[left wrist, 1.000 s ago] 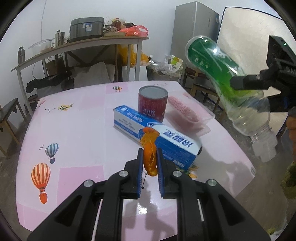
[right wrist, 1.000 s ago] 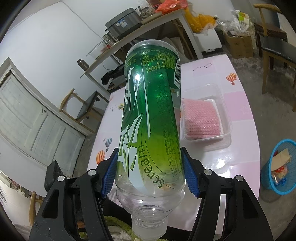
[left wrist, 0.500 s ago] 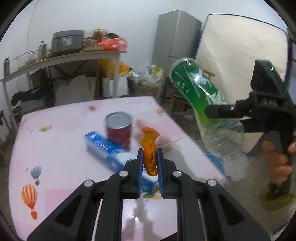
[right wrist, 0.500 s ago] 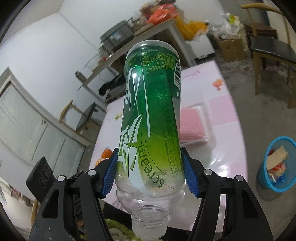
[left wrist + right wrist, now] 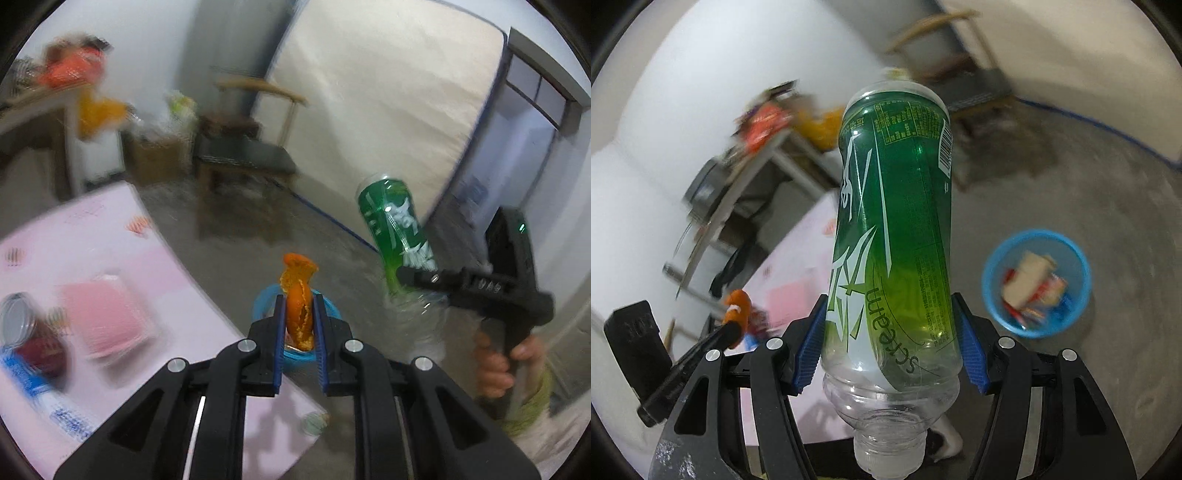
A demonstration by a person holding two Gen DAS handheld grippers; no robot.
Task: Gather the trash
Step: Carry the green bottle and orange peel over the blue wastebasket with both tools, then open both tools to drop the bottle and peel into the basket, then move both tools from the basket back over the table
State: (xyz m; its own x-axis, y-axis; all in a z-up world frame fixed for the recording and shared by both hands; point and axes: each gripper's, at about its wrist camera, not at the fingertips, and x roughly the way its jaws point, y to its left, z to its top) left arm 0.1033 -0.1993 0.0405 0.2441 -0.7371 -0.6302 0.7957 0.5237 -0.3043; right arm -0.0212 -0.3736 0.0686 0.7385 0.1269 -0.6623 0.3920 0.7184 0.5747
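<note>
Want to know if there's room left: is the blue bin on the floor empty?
Not empty. The blue bin already holds wrappers and cardboard scraps, with much of its inside wall bare.

table (image 5: 110, 236): pink cloth, balloon prints
chair (image 5: 255, 147): wooden, dark seat, beyond the table
mattress (image 5: 388, 99): leaning on wall
side table (image 5: 738, 192): cluttered, blurred
floor (image 5: 1071, 177): bare concrete
</note>
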